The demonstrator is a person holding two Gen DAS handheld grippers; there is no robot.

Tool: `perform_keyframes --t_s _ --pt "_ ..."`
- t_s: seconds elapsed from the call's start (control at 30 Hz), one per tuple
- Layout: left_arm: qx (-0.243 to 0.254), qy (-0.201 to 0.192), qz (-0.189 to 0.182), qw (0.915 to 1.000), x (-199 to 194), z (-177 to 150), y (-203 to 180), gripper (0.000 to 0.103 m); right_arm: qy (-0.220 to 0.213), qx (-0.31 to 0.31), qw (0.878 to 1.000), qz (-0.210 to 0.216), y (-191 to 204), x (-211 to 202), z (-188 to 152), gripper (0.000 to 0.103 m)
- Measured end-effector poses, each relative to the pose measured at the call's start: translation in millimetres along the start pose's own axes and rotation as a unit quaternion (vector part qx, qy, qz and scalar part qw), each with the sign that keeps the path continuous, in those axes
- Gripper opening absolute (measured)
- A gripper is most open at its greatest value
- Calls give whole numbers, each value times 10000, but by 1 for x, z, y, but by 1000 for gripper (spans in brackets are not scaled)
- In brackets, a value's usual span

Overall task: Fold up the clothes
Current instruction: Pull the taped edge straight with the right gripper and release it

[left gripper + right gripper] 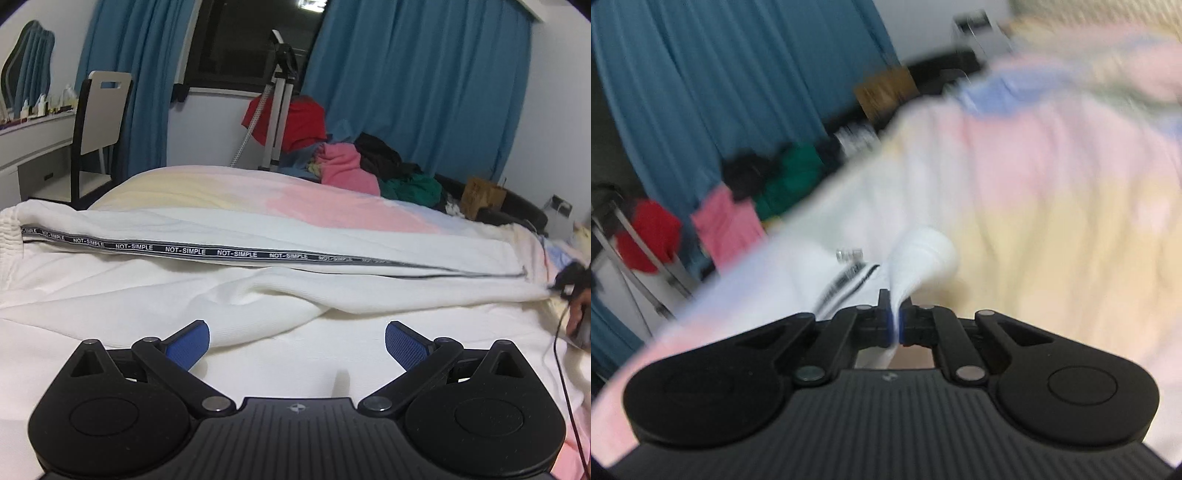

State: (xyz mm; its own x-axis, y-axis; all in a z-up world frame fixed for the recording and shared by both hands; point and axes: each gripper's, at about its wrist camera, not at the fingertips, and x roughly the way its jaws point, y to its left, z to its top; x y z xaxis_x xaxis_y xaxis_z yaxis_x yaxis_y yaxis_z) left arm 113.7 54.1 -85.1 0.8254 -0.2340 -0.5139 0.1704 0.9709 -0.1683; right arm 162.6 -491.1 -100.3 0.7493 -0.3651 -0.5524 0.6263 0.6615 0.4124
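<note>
White trousers [258, 295] with a black "NOT-SIMPLE" side stripe [192, 251] lie stretched across the bed. My left gripper [297, 341] is open just above the white cloth, its blue pads [188, 345] spread wide and holding nothing. My right gripper [895, 321] is shut on a pinch of the white trousers' cuff [919, 254], which bunches up in front of the jaws; that view is blurred. The right gripper also shows at the far right of the left wrist view [570, 280], at the end of the trouser leg.
The bed has a pastel pink, yellow and blue cover [332, 199]. A heap of clothes [354, 166] lies at its far side by a tripod [277, 110]. Blue curtains [424, 81], a chair [99, 122] and a desk [33, 136] stand behind.
</note>
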Motion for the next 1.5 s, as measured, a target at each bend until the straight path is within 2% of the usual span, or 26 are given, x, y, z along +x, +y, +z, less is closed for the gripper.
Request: perform_keyframes --t_s 0.1,0.13,0.3,0.43,0.57,0.63,0.67,0.73,0.83,1.03,1.13,1.23,1.3,1.5 --pt "58 -7 -8 10000 -5 -1 -5 102 231 217 9995 -12 -27 5 -32 6" --pt "69 -14 -9 10000 -7 -2 -6 102 222 192 9996 15 -27 5 -33 6" --pt "218 -79 165 9996 -19 -1 -15 102 22 -264 9996 -43 -10 -13 -30 9" --pt "295 -343 249 9987 -41 7 -21 102 20 -530 9984 -171 5 -31 -19 10" --pt "318 -466 340 9978 -64 7 -27 102 -3 -869 9962 43 13 -70 -9 15" --pt "343 -499 392 9974 -75 5 -31 102 -4 -1020 9946 179 19 -92 -5 39" --pt "355 -516 418 9972 -80 4 -34 102 -18 -1088 9937 260 23 -101 -1 58" --pt "379 -549 469 9967 -90 3 -38 103 30 -1279 9903 534 34 -118 6 77" --pt "415 -598 546 9958 -105 1 -45 103 180 -1689 9798 1058 50 -161 -6 75" --pt "453 -640 693 9945 -131 -6 -55 103 -3 -2408 9493 2021 63 -227 -38 75" --pt "388 -526 749 9950 -135 -15 -52 103 -23 -2823 9322 2266 67 -248 -53 75" --pt "282 -424 825 9953 -138 -22 -46 103 -92 -3093 9207 2377 63 -260 -66 75" --pt "156 -372 901 9951 -137 -24 -38 103 -83 -3140 9191 2380 59 -261 -68 75" --pt "-476 -106 1344 9897 -128 -25 -3 103 -31 -3087 9254 2197 53 -248 -66 75"
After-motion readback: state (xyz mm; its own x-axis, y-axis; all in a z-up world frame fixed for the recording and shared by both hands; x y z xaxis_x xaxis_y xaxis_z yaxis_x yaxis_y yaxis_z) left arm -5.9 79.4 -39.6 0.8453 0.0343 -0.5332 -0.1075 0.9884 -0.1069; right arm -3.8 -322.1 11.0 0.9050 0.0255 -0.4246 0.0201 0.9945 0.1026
